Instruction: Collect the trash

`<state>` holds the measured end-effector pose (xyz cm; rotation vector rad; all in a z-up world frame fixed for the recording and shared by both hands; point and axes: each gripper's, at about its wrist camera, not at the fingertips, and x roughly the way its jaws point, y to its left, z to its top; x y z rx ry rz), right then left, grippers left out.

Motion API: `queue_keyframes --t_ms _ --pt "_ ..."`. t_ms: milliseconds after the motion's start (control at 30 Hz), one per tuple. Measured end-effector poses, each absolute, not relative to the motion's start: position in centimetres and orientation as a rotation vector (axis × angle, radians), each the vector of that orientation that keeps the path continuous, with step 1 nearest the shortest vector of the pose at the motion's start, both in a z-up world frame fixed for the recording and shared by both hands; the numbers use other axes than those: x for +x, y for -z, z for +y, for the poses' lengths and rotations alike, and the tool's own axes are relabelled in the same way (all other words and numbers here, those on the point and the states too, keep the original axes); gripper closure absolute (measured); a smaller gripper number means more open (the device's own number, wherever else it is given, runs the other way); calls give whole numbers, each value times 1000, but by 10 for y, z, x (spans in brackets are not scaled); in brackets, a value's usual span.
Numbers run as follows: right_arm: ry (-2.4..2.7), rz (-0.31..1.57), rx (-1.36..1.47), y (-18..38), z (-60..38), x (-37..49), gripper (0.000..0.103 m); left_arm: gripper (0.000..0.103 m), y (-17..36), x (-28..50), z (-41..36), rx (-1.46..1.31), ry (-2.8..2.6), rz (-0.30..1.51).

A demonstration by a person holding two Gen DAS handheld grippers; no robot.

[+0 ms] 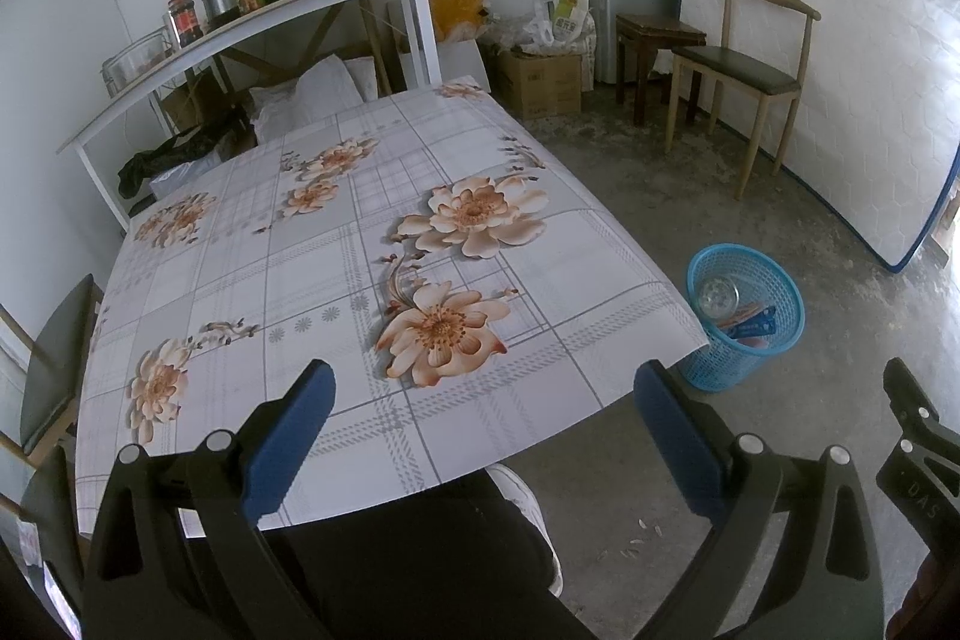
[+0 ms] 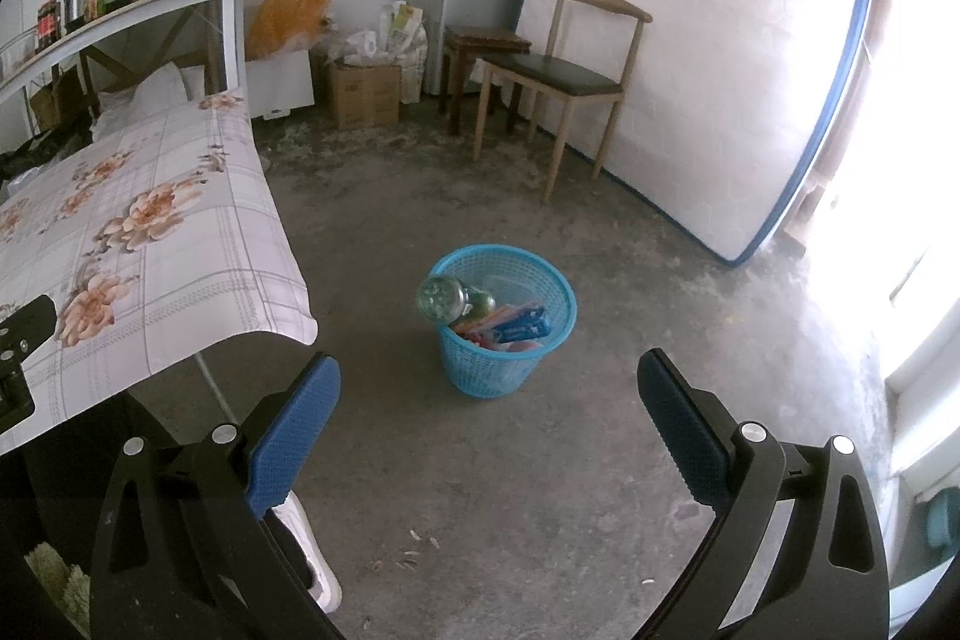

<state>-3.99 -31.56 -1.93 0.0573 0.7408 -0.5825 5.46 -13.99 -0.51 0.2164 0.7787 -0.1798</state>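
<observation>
A blue mesh waste basket [image 2: 510,340] stands on the concrete floor right of the table; it also shows in the left wrist view [image 1: 744,319]. It holds a clear plastic bottle [image 2: 447,299] lying bottom-up against the rim and blue and orange wrappers [image 2: 516,325]. My right gripper [image 2: 489,421] is open and empty, held above the floor in front of the basket. My left gripper [image 1: 486,427] is open and empty over the near edge of the flowered table [image 1: 252,292]. A few small scraps [image 2: 420,544] lie on the floor near a white shoe.
A wooden chair [image 2: 558,82] and a dark stool [image 2: 480,40] stand by a leaning mattress [image 2: 720,58]. Cardboard boxes [image 2: 366,94] and bags sit against the far wall. A cluttered white shelf [image 1: 252,28] stands behind the table.
</observation>
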Motion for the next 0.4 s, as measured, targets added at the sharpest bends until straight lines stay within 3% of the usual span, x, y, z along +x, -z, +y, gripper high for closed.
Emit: queue_keyframes --t_ms 400 --pt "583 740 60 19 -315 -40 7 5 7 52 -139 208 174 790"
